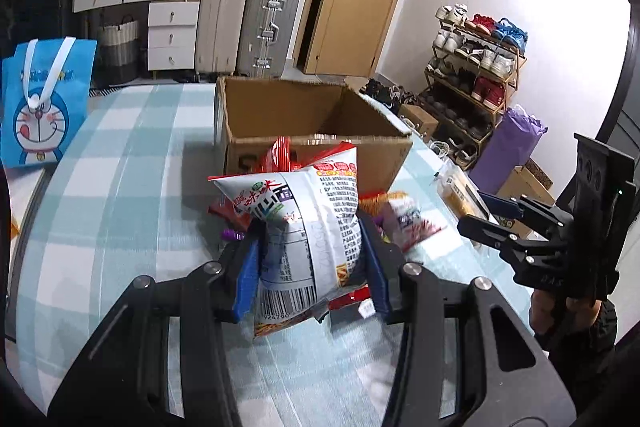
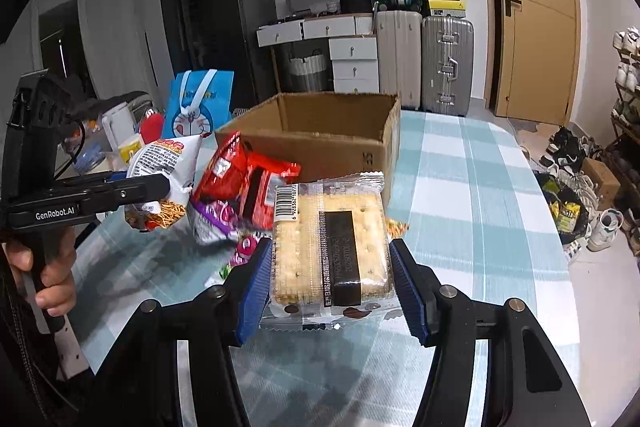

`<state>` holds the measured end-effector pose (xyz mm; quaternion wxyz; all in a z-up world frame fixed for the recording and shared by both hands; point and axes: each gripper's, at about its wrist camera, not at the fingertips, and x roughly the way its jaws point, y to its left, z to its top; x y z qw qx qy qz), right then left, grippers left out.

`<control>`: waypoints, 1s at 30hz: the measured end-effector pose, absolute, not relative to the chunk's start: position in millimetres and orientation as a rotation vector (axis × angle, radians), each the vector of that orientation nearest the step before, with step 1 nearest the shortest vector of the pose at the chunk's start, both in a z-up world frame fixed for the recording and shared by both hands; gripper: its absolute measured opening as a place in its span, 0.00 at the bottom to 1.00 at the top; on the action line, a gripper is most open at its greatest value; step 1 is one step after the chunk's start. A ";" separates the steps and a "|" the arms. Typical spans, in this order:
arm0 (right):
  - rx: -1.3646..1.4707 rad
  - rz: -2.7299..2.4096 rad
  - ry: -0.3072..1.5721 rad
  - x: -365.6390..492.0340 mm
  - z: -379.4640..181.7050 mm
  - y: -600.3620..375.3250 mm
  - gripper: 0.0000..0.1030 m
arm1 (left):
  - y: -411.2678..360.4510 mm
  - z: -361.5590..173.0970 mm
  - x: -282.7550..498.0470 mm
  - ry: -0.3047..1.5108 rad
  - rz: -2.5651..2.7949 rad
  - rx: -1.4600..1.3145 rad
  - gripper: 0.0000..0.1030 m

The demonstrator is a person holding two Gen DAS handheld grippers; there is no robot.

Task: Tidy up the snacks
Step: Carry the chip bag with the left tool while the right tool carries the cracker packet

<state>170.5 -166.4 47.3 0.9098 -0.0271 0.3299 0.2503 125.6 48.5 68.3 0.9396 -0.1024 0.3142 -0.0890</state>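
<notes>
My left gripper (image 1: 312,255) is shut on a white noodle snack bag (image 1: 304,227), held above the checked tablecloth in front of the open cardboard box (image 1: 320,107). The same bag (image 2: 160,167) and left gripper (image 2: 160,187) show at the left of the right wrist view. My right gripper (image 2: 332,279) is shut on a clear cracker pack (image 2: 330,247), held just in front of the box (image 2: 332,135). A pile of red, purple and white snack packets (image 2: 244,183) lies between the grippers; in the left wrist view the pile (image 1: 404,219) sits behind the held bag.
A blue Doraemon bag (image 1: 44,107) stands at the table's left; it also shows in the right wrist view (image 2: 196,107). The table (image 2: 480,187) has a rounded edge on the right. Suitcases (image 1: 248,27), drawers, a door and a shoe rack (image 1: 472,75) lie beyond.
</notes>
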 end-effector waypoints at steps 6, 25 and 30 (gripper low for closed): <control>-0.036 0.519 0.652 180.3 61.7 -163.6 0.57 | 53.8 87.3 135.4 0.604 -0.159 -0.211 0.41; 0.013 0.527 0.614 227.0 89.1 -151.1 0.57 | 53.8 120.0 212.9 0.567 -0.125 -0.172 0.41; -0.006 0.519 0.612 243.1 88.5 -138.0 0.57 | 55.1 121.8 236.5 0.568 -0.127 -0.172 0.41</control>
